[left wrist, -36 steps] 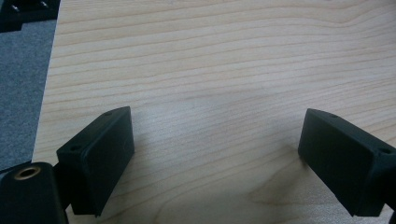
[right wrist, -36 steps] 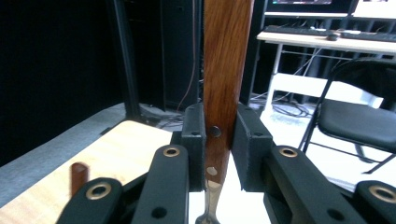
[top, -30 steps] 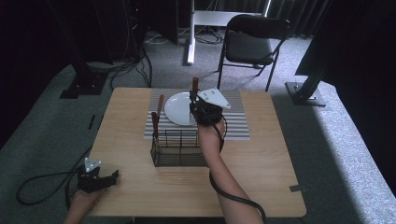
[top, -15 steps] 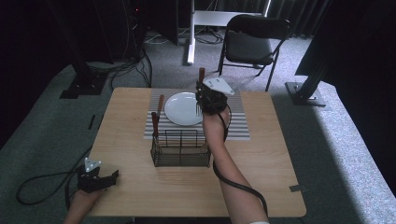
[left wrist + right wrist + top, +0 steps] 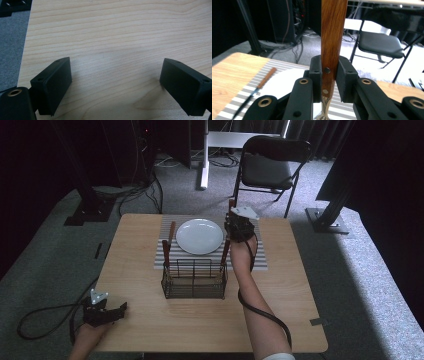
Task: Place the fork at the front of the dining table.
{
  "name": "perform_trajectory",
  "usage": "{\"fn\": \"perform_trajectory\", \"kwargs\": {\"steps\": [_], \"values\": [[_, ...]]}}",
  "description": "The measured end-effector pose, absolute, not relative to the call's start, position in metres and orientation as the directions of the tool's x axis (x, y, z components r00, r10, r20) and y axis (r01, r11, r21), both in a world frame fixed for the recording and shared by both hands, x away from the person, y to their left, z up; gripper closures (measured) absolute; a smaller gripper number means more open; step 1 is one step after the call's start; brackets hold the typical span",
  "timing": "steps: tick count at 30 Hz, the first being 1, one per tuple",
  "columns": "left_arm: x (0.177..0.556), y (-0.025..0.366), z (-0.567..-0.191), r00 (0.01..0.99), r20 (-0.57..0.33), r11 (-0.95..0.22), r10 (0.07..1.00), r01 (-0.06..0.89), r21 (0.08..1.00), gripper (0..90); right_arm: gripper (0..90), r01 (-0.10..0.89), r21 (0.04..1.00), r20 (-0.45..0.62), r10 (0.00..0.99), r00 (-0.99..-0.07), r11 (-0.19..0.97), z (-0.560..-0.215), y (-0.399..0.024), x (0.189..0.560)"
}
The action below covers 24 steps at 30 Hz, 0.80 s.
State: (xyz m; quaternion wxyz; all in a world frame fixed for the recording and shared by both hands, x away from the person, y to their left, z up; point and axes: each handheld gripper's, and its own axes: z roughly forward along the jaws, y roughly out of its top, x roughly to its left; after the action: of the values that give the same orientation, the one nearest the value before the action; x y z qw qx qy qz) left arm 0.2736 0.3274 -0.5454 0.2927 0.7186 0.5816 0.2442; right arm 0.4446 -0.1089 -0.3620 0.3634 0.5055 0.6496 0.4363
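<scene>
While my right claw (image 5: 328,75) is clenched on a wooden-handled utensil (image 5: 331,37), I hold it upright above the striped placemat (image 5: 255,257), just right of the white plate (image 5: 199,236); its working end is hidden, so I cannot tell what kind it is. Another wooden-handled utensil (image 5: 168,242) lies left of the plate. Nearer me stands the wire basket (image 5: 194,280). My left claw (image 5: 115,85) rests released on the table (image 5: 140,240) at its near left corner.
</scene>
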Motion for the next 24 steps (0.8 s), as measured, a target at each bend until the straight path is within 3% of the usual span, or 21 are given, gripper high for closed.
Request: {"fn": "perform_trajectory", "kwargs": {"steps": [24], "values": [[0.274, 0.327, -0.546, 0.204, 0.010, -0.152, 0.979, 0.692, 0.705, 10.4, 75.9, 0.479, 0.870, -0.001, 0.974, -0.228, 0.113, -0.417, -0.120, 0.479]]}}
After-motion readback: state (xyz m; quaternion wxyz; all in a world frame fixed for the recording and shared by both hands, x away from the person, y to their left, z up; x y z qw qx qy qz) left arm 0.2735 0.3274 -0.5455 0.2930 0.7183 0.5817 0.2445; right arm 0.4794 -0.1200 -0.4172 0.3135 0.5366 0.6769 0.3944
